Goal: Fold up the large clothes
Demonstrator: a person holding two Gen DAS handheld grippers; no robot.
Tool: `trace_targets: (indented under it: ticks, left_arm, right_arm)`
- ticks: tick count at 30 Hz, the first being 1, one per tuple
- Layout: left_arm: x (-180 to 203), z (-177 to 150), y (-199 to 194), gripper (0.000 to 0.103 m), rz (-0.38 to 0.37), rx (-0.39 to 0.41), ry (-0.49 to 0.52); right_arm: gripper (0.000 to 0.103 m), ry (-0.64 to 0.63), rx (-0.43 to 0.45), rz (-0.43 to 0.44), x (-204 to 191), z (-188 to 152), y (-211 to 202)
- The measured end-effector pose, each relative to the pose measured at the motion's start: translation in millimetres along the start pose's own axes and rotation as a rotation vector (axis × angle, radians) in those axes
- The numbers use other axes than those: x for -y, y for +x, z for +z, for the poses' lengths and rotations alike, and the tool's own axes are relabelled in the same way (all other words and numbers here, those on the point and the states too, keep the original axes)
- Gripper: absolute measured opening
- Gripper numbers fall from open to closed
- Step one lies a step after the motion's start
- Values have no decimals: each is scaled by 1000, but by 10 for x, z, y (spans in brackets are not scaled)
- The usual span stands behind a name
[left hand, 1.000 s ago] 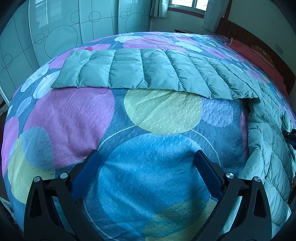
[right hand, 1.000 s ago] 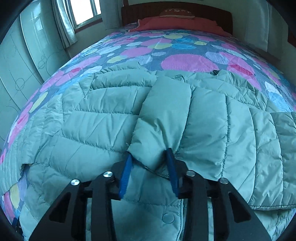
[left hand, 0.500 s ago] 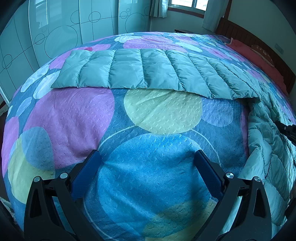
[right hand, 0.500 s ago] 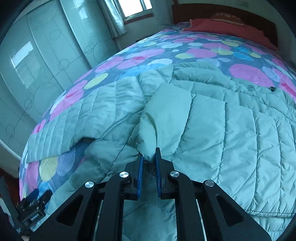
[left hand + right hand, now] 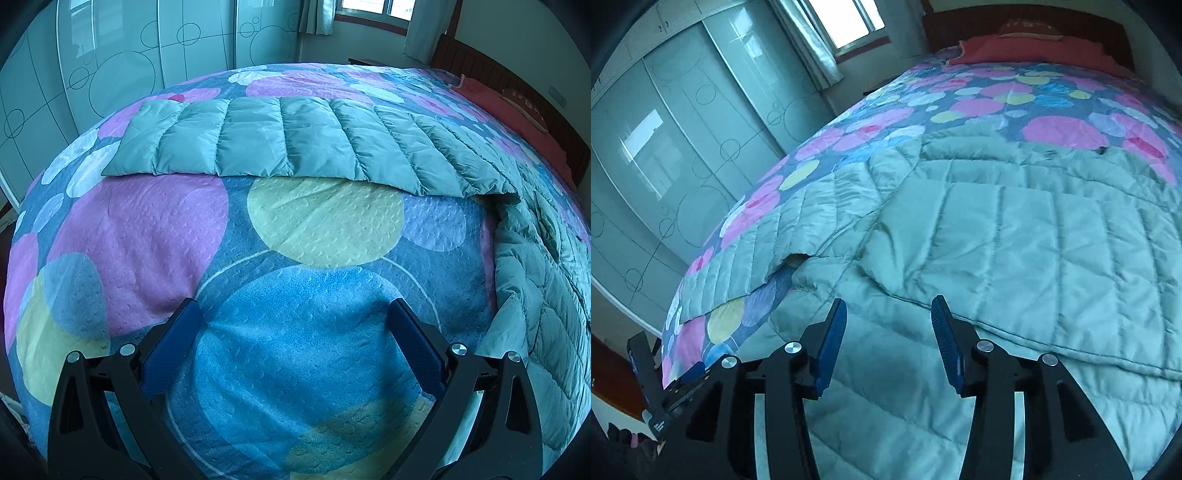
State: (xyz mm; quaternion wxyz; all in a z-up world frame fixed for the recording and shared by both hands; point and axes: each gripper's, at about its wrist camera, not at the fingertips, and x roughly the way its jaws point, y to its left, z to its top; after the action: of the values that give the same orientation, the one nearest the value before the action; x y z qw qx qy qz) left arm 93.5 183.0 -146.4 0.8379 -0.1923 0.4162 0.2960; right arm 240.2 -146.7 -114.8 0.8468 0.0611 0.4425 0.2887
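Note:
A large pale green quilted down jacket (image 5: 1015, 236) lies spread on the bed. One sleeve (image 5: 295, 144) stretches flat across the far part of the left wrist view, and the body (image 5: 546, 295) runs down its right edge. A folded-over flap (image 5: 908, 266) of the jacket lies just beyond my right gripper (image 5: 889, 314), whose jaws are opening with nothing between them. My left gripper (image 5: 291, 314) hovers open over bare bedspread, well short of the sleeve. It also shows at the lower left of the right wrist view as the left gripper (image 5: 661, 387).
The bedspread (image 5: 147, 236) has large coloured circles. A frosted sliding wardrobe (image 5: 110, 55) stands beyond the bed's far side. A red pillow area (image 5: 1034, 48) and dark wooden headboard (image 5: 960, 18) lie at the head. A window with curtains (image 5: 820, 37) is in the corner.
My right gripper pinched the jacket's sleeve end, carried it left over the body, then let go and pulled back up. The left gripper stayed still.

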Motion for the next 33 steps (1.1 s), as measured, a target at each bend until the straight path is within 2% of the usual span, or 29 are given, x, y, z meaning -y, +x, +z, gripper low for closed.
trace_targets:
  ticks: [2,3,4,5,7,9,12,14,17,21,23,26,28,33]
  left_arm:
    - [-1,-1,-1,100,0,0,0]
    - [0,0,0,100,0,0,0]
    - [1,-1,-1,100,1,0,0]
    - [1,-3,-2,100,1,0,1]
    - [3,-1,-1,100,2,0,1]
    - [3,-4,-3,100,1,0,0]
    - [12,-2,3,100,5,-1,4]
    - [12,6,8,100,6,-2,5]
    - [14,4,7,101,5,-2,5]
    - [10,9,21,101,10,-3,9]
    - [13,8,19,101,8,-2,8]
    - [5,12,29,101,5,-1,7]
    - [6,7,26,101,4,0,7]
    - [5,-9,13,101,11,-1,12]
  right_arm:
    - [45,54,60,-60,319,-72,-337]
    - [40,93,84,-89,499,-100,-487]
    - [28,137,105,-126,716,-130,-643]
    - [25,182,117,-178,945,-156,-769]
    - [25,280,146,-273,1363,-219,-950]
    - [24,348,151,-329,1729,-291,-998]
    - [24,373,72,-366,2052,-386,-794]
    - [22,376,59,-348,2142,-462,-673]
    - [22,359,53,-354,2093,-349,-746]
    - [25,345,144,-398,2169,-32,-918]
    - [25,363,155,-427,2336,42,-883]
    - [25,418,43,-423,2618,10,-553]
    - [25,382,34,-443,2577,89,-569]
    - [28,356,136,-463,2498,388,-790]
